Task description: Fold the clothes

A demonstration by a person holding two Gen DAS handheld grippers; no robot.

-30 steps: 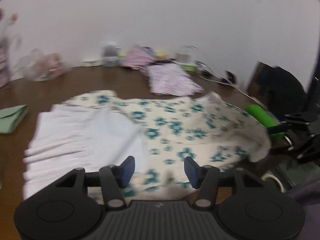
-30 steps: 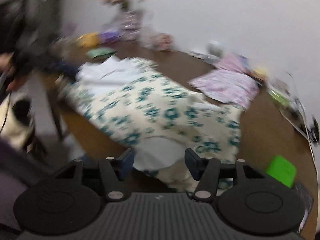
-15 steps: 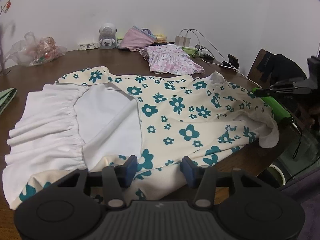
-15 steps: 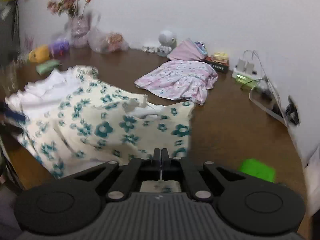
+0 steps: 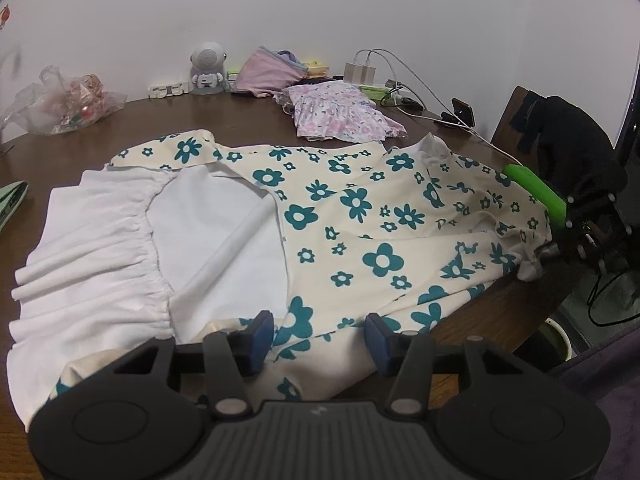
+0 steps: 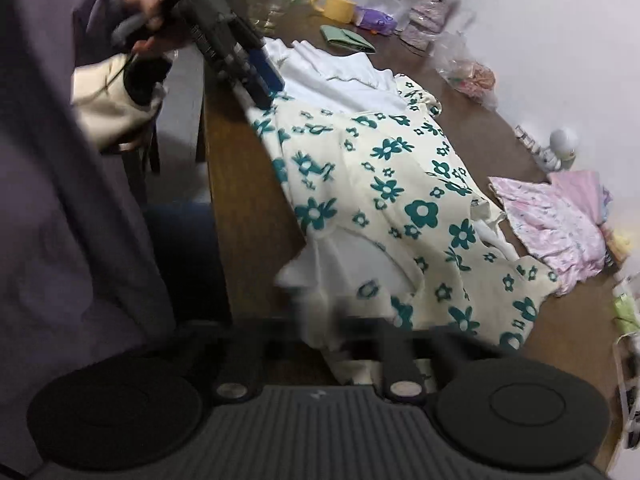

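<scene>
The left gripper (image 5: 316, 334) stands wide apart over the near hem of the floral dress (image 5: 360, 216), which spreads ahead across the table (image 5: 240, 120). At its far corner the right gripper (image 5: 554, 246) pinches cloth; it has swung round since half a second ago

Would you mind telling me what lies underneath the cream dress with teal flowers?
The cream dress with teal flowers lies on the dark brown wooden table, its white lining exposed at one end. Anything else beneath the fabric is covered.
</scene>
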